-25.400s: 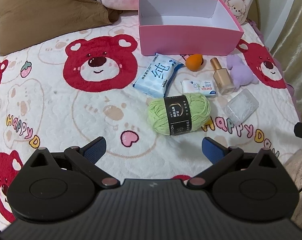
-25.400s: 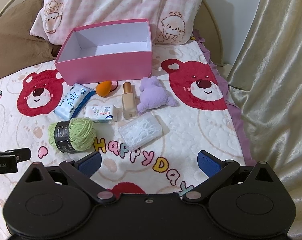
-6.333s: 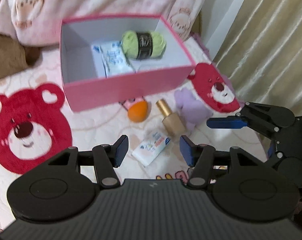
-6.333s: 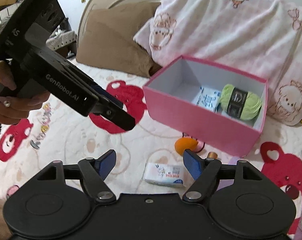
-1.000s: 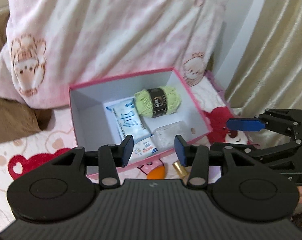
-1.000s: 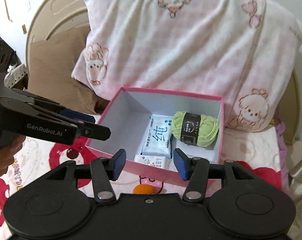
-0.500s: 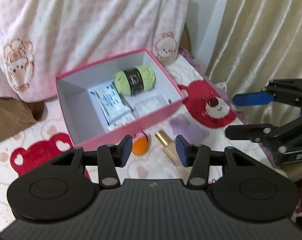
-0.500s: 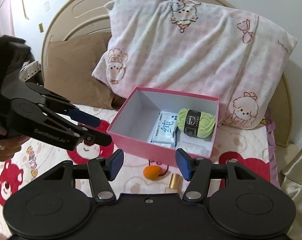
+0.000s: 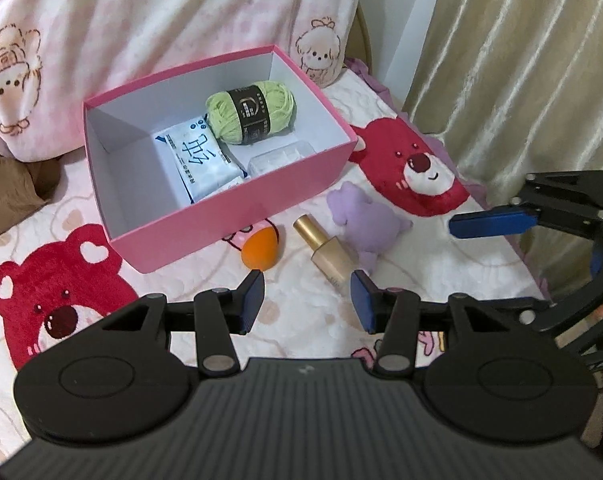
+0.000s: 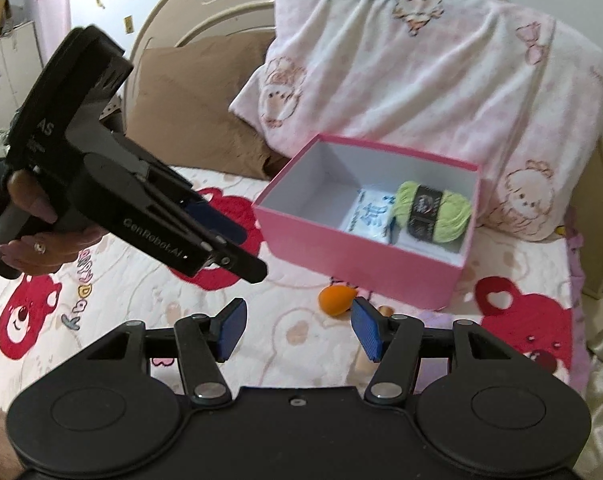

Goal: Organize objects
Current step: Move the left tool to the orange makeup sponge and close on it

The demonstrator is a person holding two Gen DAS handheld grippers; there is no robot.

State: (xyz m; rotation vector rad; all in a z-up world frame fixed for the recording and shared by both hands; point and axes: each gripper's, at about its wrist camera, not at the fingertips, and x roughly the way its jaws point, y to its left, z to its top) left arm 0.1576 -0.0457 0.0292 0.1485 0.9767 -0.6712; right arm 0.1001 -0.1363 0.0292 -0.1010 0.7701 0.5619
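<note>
Through the left wrist view I saw my left gripper (image 9: pixel 306 298) at lower centre, its two blue pads partly apart with nothing between them, hanging above the bedspread (image 9: pixel 181 280). One pink box (image 9: pixel 237 200) sat in the upper middle of the frame, and inside it I counted one ball of green yarn (image 9: pixel 250 112) toward the far wall, one blue-and-white tissue pack (image 9: pixel 199 160) left of centre, one clear plastic case (image 9: pixel 281 158) by the near right wall, and the edge of one smaller packet (image 9: pixel 234 182) peeking out against the near wall. Outside the box, just below it in the frame, lay three loose things: one orange sponge (image 9: pixel 260 249) touching the box's near corner, one gold bottle (image 9: pixel 327 252) lying on its side, and one purple plush toy (image 9: pixel 363 216) touching the bottle on its right. The right gripper (image 9: pixel 541 240) came in from the right edge, one blue pad clearly showing. In the right wrist view my right gripper (image 10: pixel 297 330) filled the lower centre, jaws parted a little wider and empty. The left gripper (image 10: pixel 225 246) crossed the left half of the frame, held by one hand (image 10: pixel 41 232). The box (image 10: pixel 361 248) stood right of centre with the yarn (image 10: pixel 433 210) and tissue pack (image 10: pixel 371 212) visible inside; the sponge (image 10: pixel 335 300) lay just below it, and the bottle and plush were mostly hidden behind my right pad. Two pillows leaned behind, one brown pillow (image 10: pixel 193 100) and one pink pillow (image 10: pixel 421 60).
</note>
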